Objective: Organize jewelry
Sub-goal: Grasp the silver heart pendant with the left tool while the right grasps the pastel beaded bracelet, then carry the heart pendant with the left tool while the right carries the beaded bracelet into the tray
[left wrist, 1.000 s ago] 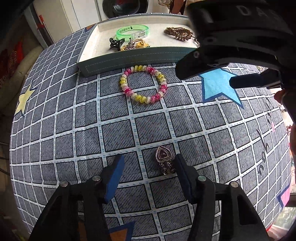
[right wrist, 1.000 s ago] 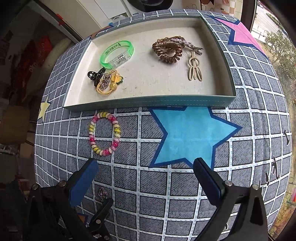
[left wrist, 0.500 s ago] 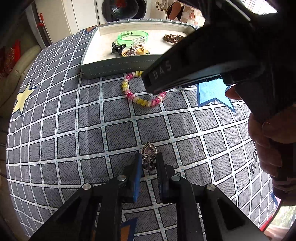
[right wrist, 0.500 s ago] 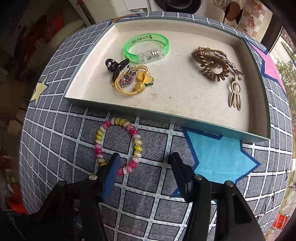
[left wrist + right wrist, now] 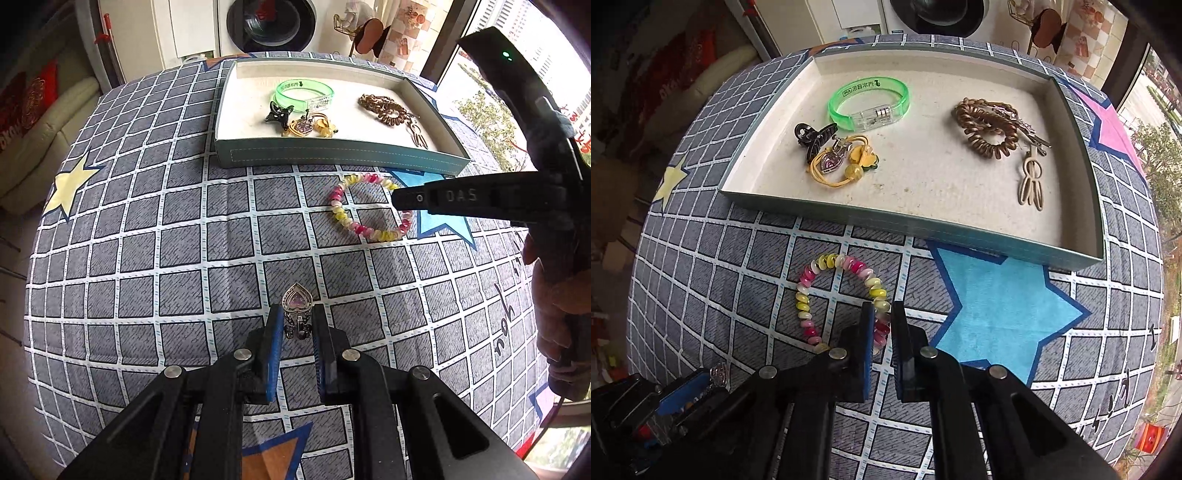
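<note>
My left gripper (image 5: 297, 326) is shut on a silver heart-shaped clip (image 5: 296, 301) with a purple stone and holds it a little above the checked cloth. My right gripper (image 5: 882, 319) points down and is shut on the near right side of a pink and yellow bead bracelet (image 5: 807, 295), which lies on the cloth. In the left wrist view the bracelet (image 5: 338, 208) lies in front of the teal tray (image 5: 332, 157), partly hidden by the right gripper's housing (image 5: 480, 199). The left gripper (image 5: 701, 384) with the clip (image 5: 718, 371) shows at the lower left of the right wrist view.
The tray (image 5: 886, 221) holds a green bangle (image 5: 868, 99), a black claw clip (image 5: 812, 138), a yellow hair tie (image 5: 846, 173), a brown spiral tie (image 5: 988, 129) and a beige clip (image 5: 1030, 181). A hand (image 5: 561, 288) grips the right tool. A blue star (image 5: 997, 295) is printed beside the bracelet.
The left jaws closed on the heart clip and rose with it. The right gripper moved left over the bracelet and its wide jaws closed onto the beads.
</note>
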